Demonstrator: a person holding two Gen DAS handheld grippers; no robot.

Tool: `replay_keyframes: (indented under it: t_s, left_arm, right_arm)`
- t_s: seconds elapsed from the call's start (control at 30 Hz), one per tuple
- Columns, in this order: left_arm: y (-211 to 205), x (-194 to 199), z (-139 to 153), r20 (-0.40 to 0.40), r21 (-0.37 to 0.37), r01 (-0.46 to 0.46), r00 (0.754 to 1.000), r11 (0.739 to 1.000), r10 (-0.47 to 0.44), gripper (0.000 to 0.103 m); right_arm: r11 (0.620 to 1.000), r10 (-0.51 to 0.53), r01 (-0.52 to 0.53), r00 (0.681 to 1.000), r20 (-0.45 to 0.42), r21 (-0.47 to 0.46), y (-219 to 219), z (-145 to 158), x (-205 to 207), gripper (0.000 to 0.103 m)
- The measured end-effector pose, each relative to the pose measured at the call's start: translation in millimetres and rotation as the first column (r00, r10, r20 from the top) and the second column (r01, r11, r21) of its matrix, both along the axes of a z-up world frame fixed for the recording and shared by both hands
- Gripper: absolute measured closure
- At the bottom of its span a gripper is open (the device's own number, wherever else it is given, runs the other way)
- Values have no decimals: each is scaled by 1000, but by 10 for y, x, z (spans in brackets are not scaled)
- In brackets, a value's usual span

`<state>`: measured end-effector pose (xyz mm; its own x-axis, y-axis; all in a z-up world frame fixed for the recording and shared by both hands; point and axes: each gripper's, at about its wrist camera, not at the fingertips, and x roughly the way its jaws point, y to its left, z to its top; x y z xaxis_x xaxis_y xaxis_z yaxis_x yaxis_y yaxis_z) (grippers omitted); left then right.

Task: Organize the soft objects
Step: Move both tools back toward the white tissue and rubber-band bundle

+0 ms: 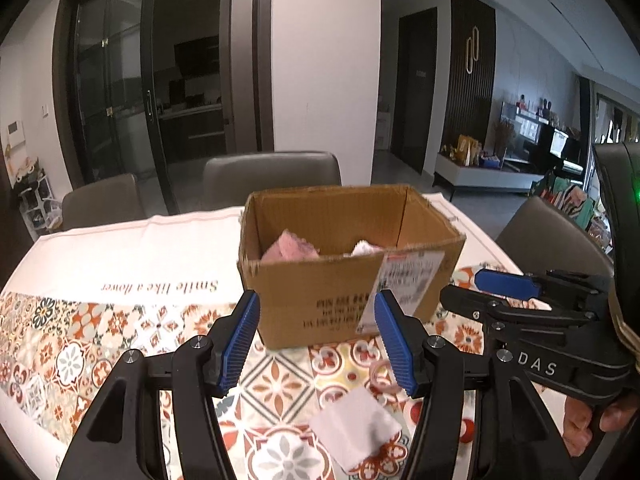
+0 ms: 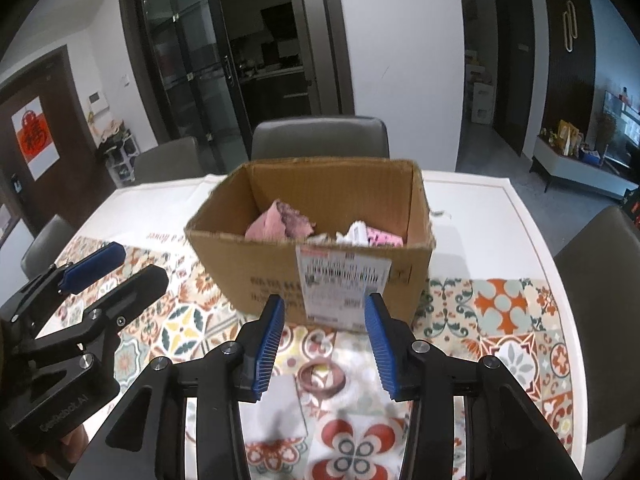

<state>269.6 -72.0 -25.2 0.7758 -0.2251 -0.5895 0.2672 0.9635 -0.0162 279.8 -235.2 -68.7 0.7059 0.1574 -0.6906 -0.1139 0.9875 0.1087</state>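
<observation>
Hovering with spread, empty jaws, the right hand-held gripper [image 2: 324, 344] sits directly above the pink rubber ring [image 2: 323, 376], the left hand-held gripper [image 1: 316, 344] beside it over the white square cloth [image 1: 354, 426] on the tile-patterned bench [image 1: 80, 344], the open brown cardboard box [image 2: 256, 264] just beyond.

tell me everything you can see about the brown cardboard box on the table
The brown corrugated cardboard box stands upright on the patterned floral tablecloth, top open with no flaps showing, its cut rim ragged. The near wall carries a white shipping label folded over the rim's edge and upside-down black print. Inside lie a crumpled pink cloth and a white and pink soft item. A grey chair back stands behind it. Neither gripper touches it.
</observation>
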Motion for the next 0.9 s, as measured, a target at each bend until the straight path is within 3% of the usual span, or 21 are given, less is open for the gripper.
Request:
replay_keyframes:
  t_s: [0.5, 0.9]
  left_arm:
    - [-51, -210, -460, -149, 49, 3, 989, 999, 5, 42]
    - [-119, -137, -903, -326, 26, 25, 945, 999, -15, 42]
  right_arm:
    - [997, 76, -77, 990, -121, -9, -38, -427, -54, 59]
    - [986, 157, -164, 959, -237, -9, 14, -811, 45, 51]
